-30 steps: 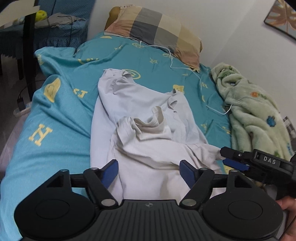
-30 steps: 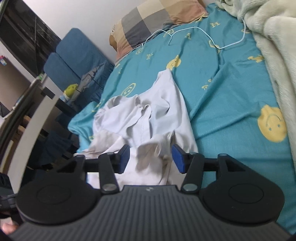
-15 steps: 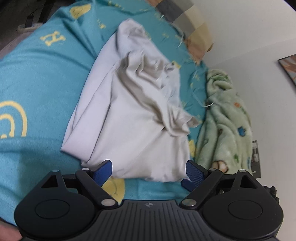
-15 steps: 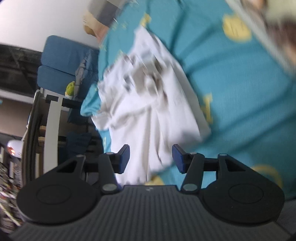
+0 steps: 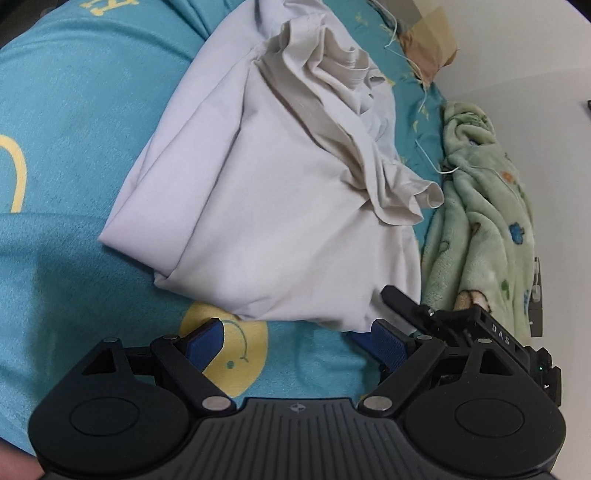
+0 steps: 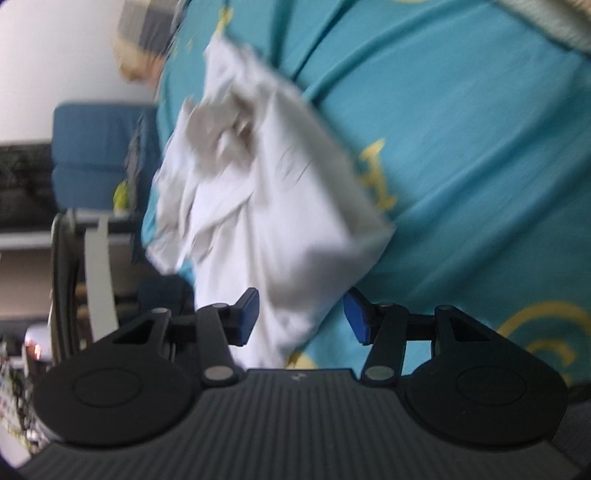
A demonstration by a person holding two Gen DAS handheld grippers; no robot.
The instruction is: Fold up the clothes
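basically just starting: white shirt (image 5: 280, 206) lies crumpled mid-frame on the bedsheet (image 5: 74, 147), unfolded. left gripper (image 5: 295, 341) and right gripper (image 6: 301, 317) both gape, holding nothing.

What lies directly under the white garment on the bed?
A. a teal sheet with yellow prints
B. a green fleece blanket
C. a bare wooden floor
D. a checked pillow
A: the white garment rests on the teal sheet with yellow smileys and letters; the green fleece blanket lies beside it, and the checked pillow is at the far end.
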